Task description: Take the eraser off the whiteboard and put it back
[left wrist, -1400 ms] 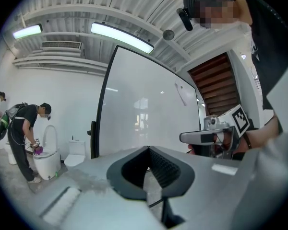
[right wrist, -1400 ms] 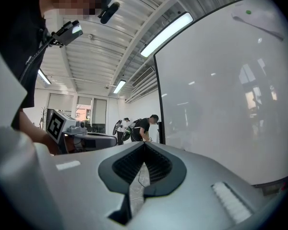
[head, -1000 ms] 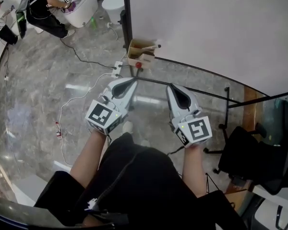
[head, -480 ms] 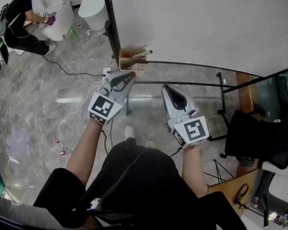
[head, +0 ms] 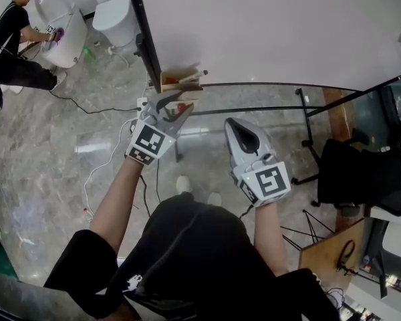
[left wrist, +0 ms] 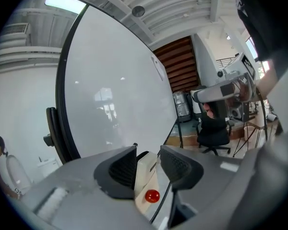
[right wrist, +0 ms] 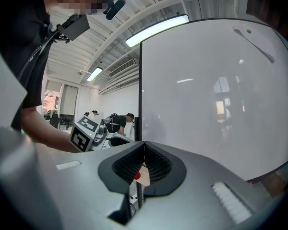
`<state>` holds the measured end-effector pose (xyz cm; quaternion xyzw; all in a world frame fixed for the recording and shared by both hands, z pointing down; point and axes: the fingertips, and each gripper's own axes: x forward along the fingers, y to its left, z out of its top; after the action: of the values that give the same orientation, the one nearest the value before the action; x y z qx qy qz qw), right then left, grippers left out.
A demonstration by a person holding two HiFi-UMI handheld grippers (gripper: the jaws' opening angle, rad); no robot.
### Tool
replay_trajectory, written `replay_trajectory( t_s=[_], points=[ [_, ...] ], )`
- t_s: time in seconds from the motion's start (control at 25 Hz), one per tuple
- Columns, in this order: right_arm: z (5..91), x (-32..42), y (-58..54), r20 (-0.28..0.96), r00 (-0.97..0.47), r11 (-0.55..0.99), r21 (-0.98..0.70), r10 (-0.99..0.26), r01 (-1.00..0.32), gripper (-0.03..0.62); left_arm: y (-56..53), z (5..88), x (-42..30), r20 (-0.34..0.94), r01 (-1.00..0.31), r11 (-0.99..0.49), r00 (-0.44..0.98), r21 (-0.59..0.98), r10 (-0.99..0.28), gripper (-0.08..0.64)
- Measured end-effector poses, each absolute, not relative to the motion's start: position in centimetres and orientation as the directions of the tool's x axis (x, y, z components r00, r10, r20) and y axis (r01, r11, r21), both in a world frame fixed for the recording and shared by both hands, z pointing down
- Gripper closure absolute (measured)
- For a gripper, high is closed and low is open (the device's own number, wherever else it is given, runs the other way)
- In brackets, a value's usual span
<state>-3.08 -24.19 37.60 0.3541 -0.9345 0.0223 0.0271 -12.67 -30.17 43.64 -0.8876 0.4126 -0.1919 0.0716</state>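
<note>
- Compared with a second ago, the left gripper [head: 172, 105] is much closer to the small tan open-topped box [head: 179, 79]. The box hangs at the near left corner of the large white whiteboard with a black frame [head: 267, 25].
- The gripper's tips now sit just beside the box, where before they were well apart from it.
- Its jaws were pressed together a second ago. They are now opening to a moderate gap, with nothing gripped.
- In the left gripper view, the box and the round red knob [left wrist: 152, 195] on its front show in the gap, beyond the pads.
- This looks like the approach to a pick-up, with no grasp begun yet.
- The eraser is not plainly visible in any view. A dark shape [left wrist: 143, 155] at the top of the box may be it, but I cannot tell.
- The left forearm reaches forward, and its gripper tips slightly down toward the box, with its marker cube facing up.
- The right gripper [head: 236, 126] has barely shifted. It stays level, right of the box and clear of it, aimed at the board's lower edge.
- Its jaws are closed together and hold nothing.
</note>
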Motion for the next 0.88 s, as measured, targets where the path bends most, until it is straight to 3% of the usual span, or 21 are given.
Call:
replay_trajectory(
  t_s=[0.28,0.76,0.88],
  points=[
    [38.0,-2.9,-24.0,0.081,-0.729,0.73,-0.027,-0.68,-0.683,0.581,-31.6,46.3,-12.8,0.329,-0.716,-0.617,0.526,-0.327,-0.785,0.321],
    [38.3,-1.7,-24.6,0.087,-0.705,0.705,-0.031,-0.704,-0.708,0.583,-33.9,49.0,-12.2,0.426,-0.68,-0.611,0.451,-0.405,-0.784,0.321],
    [38.3,-1.3,-24.8,0.09,-0.701,0.702,-0.03,-0.708,-0.712,0.583,-34.1,49.1,-11.7,0.437,-0.661,-0.627,0.461,-0.412,-0.773,0.359]
  ],
)
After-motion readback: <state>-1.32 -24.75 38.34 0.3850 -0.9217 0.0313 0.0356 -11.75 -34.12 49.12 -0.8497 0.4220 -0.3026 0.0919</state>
